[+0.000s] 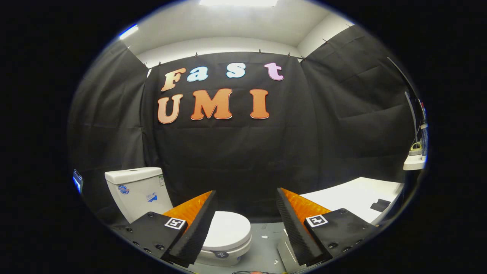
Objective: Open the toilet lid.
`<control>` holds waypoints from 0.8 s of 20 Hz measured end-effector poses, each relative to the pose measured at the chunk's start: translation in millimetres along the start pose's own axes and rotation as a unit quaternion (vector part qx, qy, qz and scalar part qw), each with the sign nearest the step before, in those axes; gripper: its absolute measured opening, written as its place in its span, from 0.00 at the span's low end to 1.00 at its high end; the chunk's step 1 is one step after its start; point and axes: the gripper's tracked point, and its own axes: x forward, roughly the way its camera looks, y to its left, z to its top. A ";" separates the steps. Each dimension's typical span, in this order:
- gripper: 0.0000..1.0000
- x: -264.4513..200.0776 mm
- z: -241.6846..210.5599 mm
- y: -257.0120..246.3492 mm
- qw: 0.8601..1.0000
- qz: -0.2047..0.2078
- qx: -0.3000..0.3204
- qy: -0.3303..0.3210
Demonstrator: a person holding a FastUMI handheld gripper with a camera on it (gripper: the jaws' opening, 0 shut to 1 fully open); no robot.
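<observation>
A white toilet stands on the floor below and ahead of me, its tank point(137, 188) against the black cloth wall. The white lid point(228, 230) lies flat down over the bowl, partly hidden behind my left finger point(192, 228). My gripper point(246, 196) hangs above the toilet with its fingers spread wide and nothing between them. The lid's front edge lies just ahead of the left finger; the right finger point(295, 228) is off to the side of the bowl, over the floor.
A white table point(354, 198) with a small dark object on it stands beyond the right finger. A small white shelf point(414, 161) with items sits higher up, farther right. Grey floor point(266, 247) lies between toilet and table. Black cloth walls close the booth.
</observation>
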 end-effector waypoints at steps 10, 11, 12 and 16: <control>0.99 0.8 -3.0 2.2 1.000 0.002 0.000 0.008; 0.99 1.6 -3.8 1.7 1.000 0.002 0.000 0.009; 0.99 1.7 -5.5 2.7 1.000 0.002 0.001 0.010; 0.99 7.9 -6.8 4.6 1.000 -0.002 -0.001 0.011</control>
